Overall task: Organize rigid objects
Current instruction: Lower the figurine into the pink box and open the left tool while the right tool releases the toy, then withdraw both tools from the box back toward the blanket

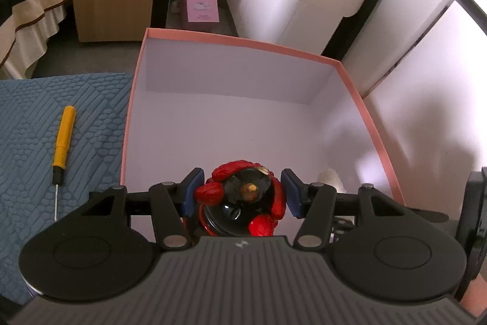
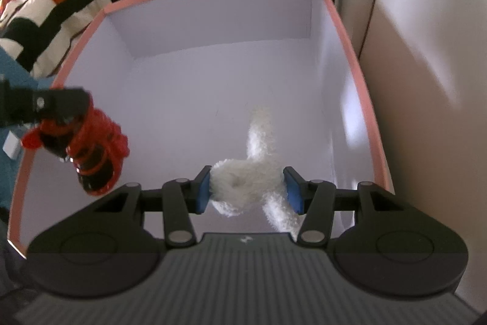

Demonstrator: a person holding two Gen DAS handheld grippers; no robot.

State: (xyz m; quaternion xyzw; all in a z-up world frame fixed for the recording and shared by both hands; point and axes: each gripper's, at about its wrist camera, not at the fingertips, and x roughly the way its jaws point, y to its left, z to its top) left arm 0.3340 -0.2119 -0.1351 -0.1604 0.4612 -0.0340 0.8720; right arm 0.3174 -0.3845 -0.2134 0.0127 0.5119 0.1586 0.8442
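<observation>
1. Blue pads [image 1: 191, 193] on the left gripper [image 1: 240, 192] sit either side of a red-and-black figurine [image 1: 243, 197]. The left pad touches its red trim, but a sliver of gap shows at the right pad, so whether the grip is firm cannot be told from the left wrist view.
2. Over on the right wrist view, the same figurine [image 2: 91, 148] hangs clear of the floor at the box's left wall, so something is carrying it. Judged from that, the left fingers hold it at a middling width.
3. Glossy, hard and lumpy, that figurine looks slippery on the black dome and likely chips if dropped. The ribbed red bands look like the better purchase.
4. Now the right gripper [image 2: 248, 188]: its blue pads [image 2: 203, 191] press into a white fluffy knotted piece [image 2: 246, 181], squashing the pile on both sides. Soft, light, forgiving; the knot's fat middle is the place to hold, and that is where it is held. Tails dangle loose.
5. Both items hover inside the pink-rimmed box [image 1: 359, 93], above its white floor.
6. Outward again: a yellow-handled screwdriver [image 1: 62, 148] lies on the blue textured mat [image 1: 36, 111], just left of the box, untouched. Stiff and slim, best taken across the handle.
</observation>
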